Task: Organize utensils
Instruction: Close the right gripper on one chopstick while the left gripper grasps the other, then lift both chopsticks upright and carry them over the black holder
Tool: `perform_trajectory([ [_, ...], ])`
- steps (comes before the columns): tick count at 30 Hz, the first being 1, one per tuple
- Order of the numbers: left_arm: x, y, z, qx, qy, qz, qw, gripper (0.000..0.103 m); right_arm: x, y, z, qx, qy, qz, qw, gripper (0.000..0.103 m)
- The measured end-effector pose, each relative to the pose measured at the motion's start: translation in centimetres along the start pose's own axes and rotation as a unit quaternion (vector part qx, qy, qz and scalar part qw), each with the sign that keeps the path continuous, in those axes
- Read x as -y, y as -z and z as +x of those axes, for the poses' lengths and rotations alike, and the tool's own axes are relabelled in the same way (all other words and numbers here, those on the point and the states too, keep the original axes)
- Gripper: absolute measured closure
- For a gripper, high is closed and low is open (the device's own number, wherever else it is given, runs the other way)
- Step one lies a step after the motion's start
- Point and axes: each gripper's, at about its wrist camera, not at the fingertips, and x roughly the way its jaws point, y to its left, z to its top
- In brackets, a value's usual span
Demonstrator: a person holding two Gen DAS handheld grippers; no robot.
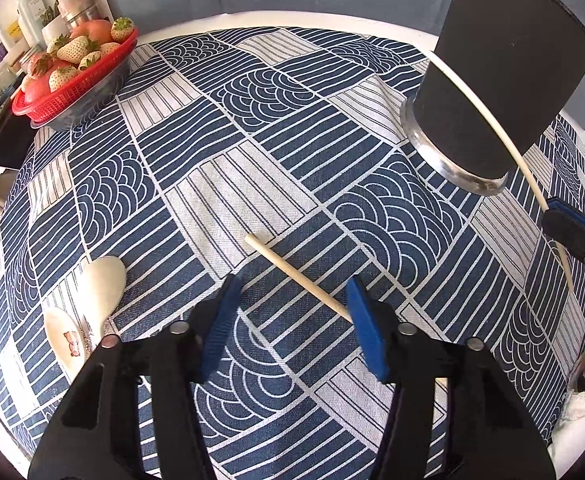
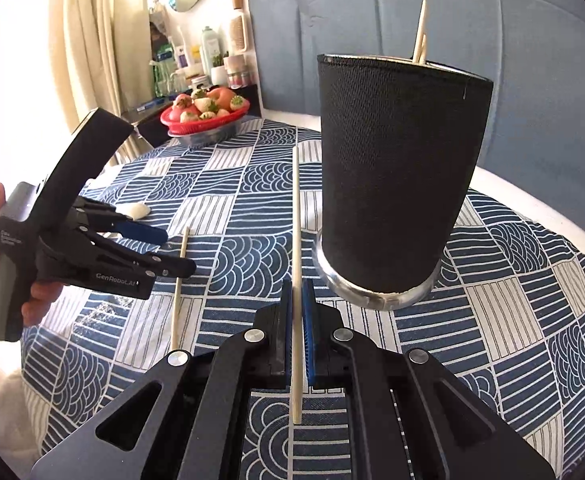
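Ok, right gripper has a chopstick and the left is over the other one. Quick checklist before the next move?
1. Right gripper shut on held chopstick: ok.
2. Black holder upright, mouth open, two chopsticks already inside: ok.
3. Held chopstick lined up over the holder's mouth: not ok, it sits beside the wall.
4. Left gripper pads pressing the loose chopstick: not ok, gap on both sides.
5. Two spoons clear of the left gripper: ok.
6. Holder base steady on the tablecloth: cannot tell.
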Motion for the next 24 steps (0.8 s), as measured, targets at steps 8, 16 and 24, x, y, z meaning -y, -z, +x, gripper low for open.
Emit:
perform_trajectory([
  [8,-4.3,0.9,-1.0,0.004,-0.002,-0.011,0.9999,0.098,-0.6,-0.3,-0.4,0.006,-0.031,-0.007,0.999,0.098],
  [16,-6.5,0.5,-1.0,0.007,0.004,-0.026,0.9996,0.099,-0.1,-1.5,-2.9,0.043,-0.052,0.015,0.998,0.098],
  [24,-8.4,-1.5,-2.7,0.039,0.007,-0.033,0.9987,0.099,0.4,-3.6,-6.1,0.077,-0.036,0.031,0.996,0.098],
])
